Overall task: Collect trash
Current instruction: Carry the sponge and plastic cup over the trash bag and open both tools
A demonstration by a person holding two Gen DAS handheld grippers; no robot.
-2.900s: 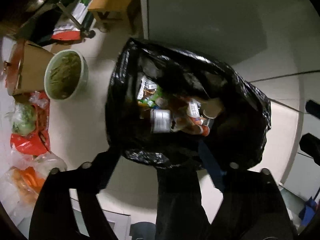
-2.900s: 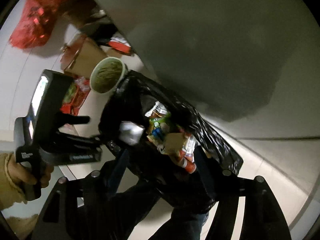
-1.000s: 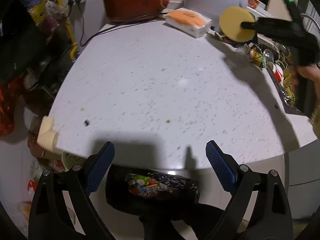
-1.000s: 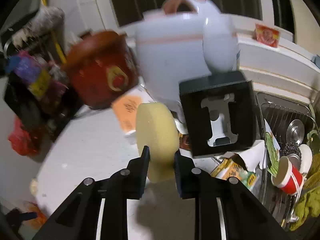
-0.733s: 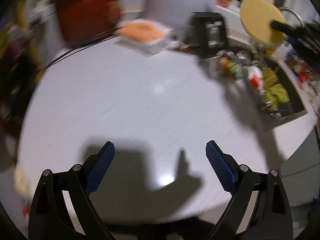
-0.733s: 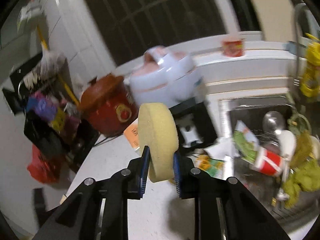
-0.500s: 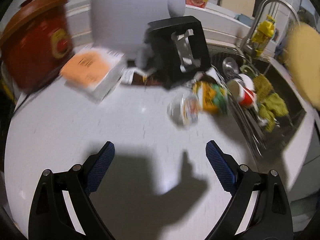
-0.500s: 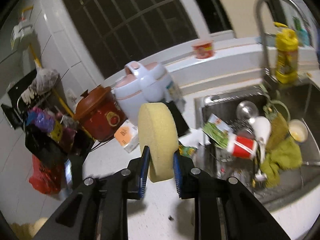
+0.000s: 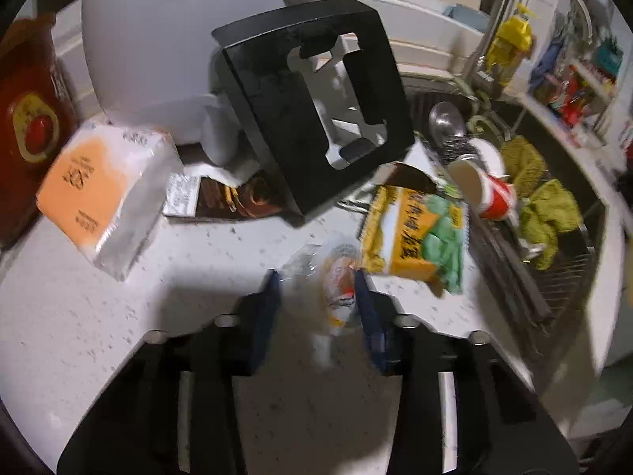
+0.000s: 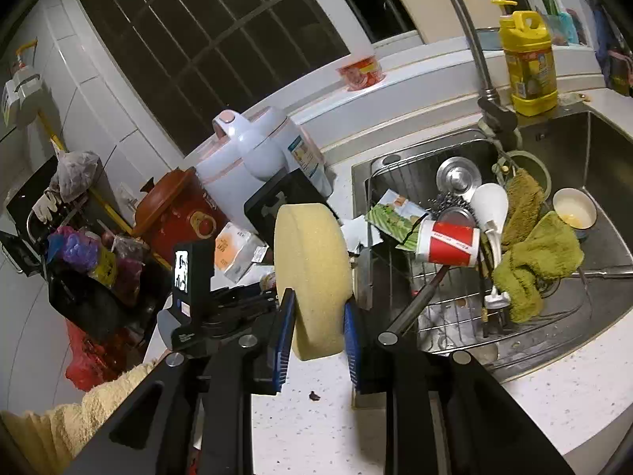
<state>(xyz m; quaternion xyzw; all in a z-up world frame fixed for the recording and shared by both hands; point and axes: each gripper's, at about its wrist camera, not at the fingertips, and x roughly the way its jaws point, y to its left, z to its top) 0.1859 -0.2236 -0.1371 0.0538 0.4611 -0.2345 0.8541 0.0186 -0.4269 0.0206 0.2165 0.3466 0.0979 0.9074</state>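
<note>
The pickup step is in hand: the left tool (image 9: 316, 291) is closing its jaws around a crumpled clear wrapper (image 9: 336, 277) lying between them on the desk (image 9: 118, 316). The right tool (image 10: 318, 326) is clamped on a yellow sponge (image 10: 312, 277). Next, I judge, the left needs a firm pinch before lifting toward the trash bag

left hand-held gripper (image 9: 316, 291) closing, right hand-held gripper (image 10: 318, 316) clamped

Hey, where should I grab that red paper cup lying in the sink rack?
Take the red paper cup across its side wall, coming from above. It lies on its side on the sink rack, its mouth facing the counter, so the round wall is exposed to the tongs.
</note>
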